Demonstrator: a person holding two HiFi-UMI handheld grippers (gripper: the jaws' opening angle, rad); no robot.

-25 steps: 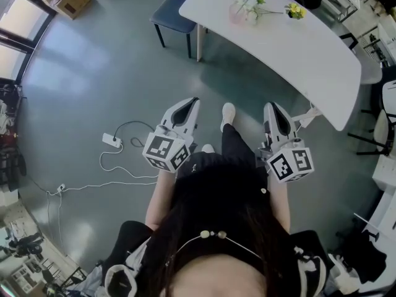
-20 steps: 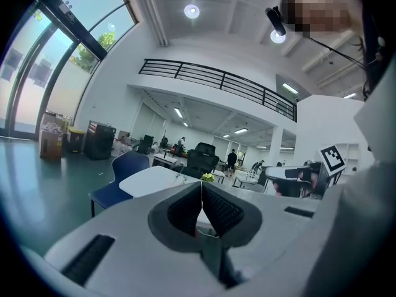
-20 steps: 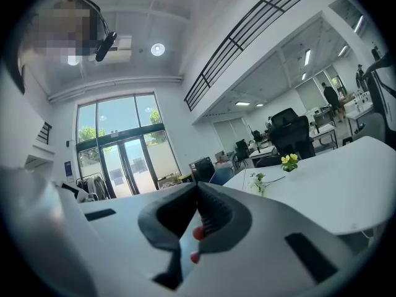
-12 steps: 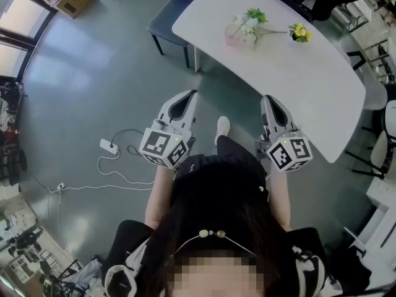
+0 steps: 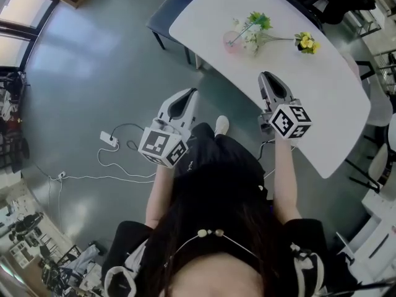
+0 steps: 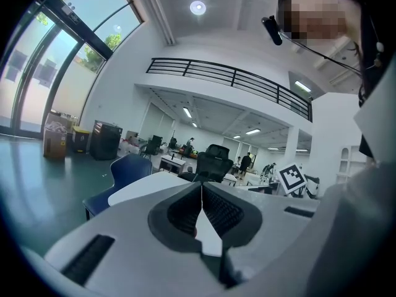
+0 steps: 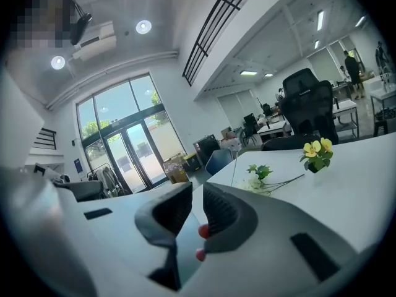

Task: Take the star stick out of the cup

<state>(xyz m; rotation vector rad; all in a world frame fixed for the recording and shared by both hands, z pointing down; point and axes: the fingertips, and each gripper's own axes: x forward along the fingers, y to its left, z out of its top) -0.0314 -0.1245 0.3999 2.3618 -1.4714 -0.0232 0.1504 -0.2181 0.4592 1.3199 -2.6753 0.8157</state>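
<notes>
A pink cup (image 5: 231, 41) stands on the far part of the white table (image 5: 322, 104). A thin stick (image 5: 245, 30) leans out of it; its star is too small to make out. White flowers with green leaves (image 5: 253, 34) lie beside the cup. My right gripper (image 5: 266, 77) hovers over the table's near edge, short of the cup, its jaws a narrow gap apart and empty. My left gripper (image 5: 189, 95) hangs over the floor left of the table, jaws touching, holding nothing. In the right gripper view the flowers (image 7: 260, 177) lie ahead of the jaws.
A small yellow flower (image 5: 306, 43) sits on the table right of the cup. A blue chair (image 5: 166, 18) stands at the table's far left end. A power strip and white cable (image 5: 110, 140) lie on the grey floor at the left. Office chairs stand behind the table.
The person has stepped closer to the table. My right gripper has moved forward from above the floor to over the table's edge; the left gripper has kept its place.
</notes>
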